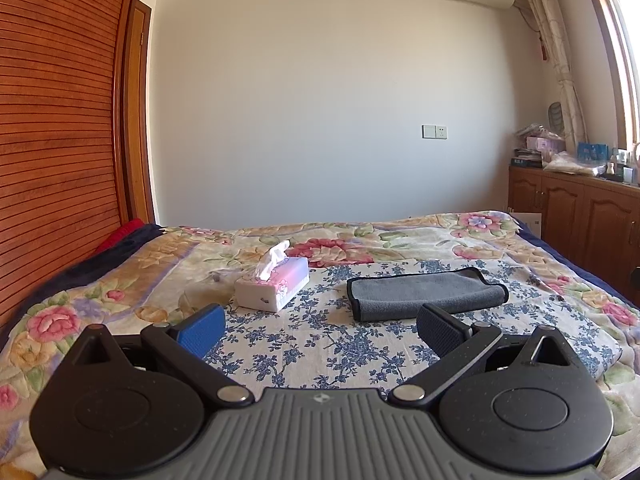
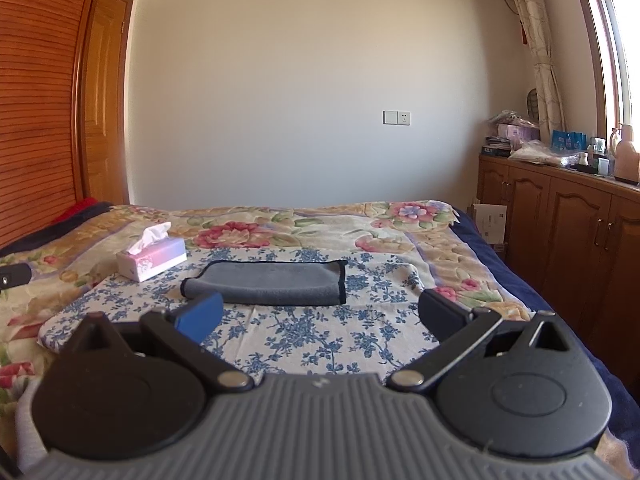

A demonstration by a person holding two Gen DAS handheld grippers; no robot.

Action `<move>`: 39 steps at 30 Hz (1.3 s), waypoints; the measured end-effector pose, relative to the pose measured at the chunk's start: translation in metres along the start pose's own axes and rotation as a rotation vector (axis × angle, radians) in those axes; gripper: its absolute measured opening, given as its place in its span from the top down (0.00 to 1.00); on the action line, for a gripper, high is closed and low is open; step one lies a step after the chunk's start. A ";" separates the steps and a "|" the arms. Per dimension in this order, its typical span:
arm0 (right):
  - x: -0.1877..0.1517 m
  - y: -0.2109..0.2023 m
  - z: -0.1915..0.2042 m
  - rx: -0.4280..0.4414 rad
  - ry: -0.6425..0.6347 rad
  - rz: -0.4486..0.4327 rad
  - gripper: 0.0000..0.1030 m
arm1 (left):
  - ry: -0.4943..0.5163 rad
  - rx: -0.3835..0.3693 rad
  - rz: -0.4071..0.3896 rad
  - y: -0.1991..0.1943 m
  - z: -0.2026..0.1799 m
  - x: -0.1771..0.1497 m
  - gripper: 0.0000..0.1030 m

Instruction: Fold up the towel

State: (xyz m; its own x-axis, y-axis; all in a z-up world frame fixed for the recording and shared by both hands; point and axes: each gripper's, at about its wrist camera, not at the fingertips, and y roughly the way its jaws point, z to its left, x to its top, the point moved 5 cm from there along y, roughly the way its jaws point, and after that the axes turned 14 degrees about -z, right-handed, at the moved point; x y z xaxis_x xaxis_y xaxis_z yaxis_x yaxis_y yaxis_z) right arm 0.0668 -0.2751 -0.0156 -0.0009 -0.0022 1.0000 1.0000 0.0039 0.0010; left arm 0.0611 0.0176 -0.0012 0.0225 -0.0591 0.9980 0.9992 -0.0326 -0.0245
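A bed (image 1: 500,240) under a floral quilt is carrying a blue-and-white flowered cloth (image 1: 320,344) spread flat across its middle. A grey towel (image 1: 424,292), folded, is lying on that cloth, and a tissue box (image 1: 274,286) is sitting beside it, seemingly straddling the cloth's edge.

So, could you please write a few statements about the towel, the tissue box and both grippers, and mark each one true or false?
1. The grey towel lies on the blue-flowered cloth. True.
2. The left gripper is shut on the towel. False: it is open and holds nothing.
3. The tissue box sits left of the towel. True.
4. The towel is spread out in a single flat layer. False: it is already folded over, with a rounded fold along its near edge.
5. The right gripper is open and apart from the towel. True.
6. The tissue box stands on the wooden cabinet. False: it stands on the bed.
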 end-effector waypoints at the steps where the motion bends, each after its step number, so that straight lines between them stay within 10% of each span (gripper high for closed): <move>1: 0.000 0.000 0.000 -0.001 0.000 0.000 0.00 | 0.000 0.000 0.000 0.000 0.000 0.000 0.00; 39: 0.000 0.001 0.000 0.002 0.005 0.005 0.00 | 0.010 -0.002 0.004 0.000 0.000 -0.003 0.00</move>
State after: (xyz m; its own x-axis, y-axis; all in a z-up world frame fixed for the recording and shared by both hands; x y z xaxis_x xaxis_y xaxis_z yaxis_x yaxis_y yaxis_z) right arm 0.0678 -0.2755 -0.0157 0.0039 -0.0072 1.0000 1.0000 0.0056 -0.0039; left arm 0.0609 0.0175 -0.0039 0.0266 -0.0692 0.9973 0.9990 -0.0342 -0.0290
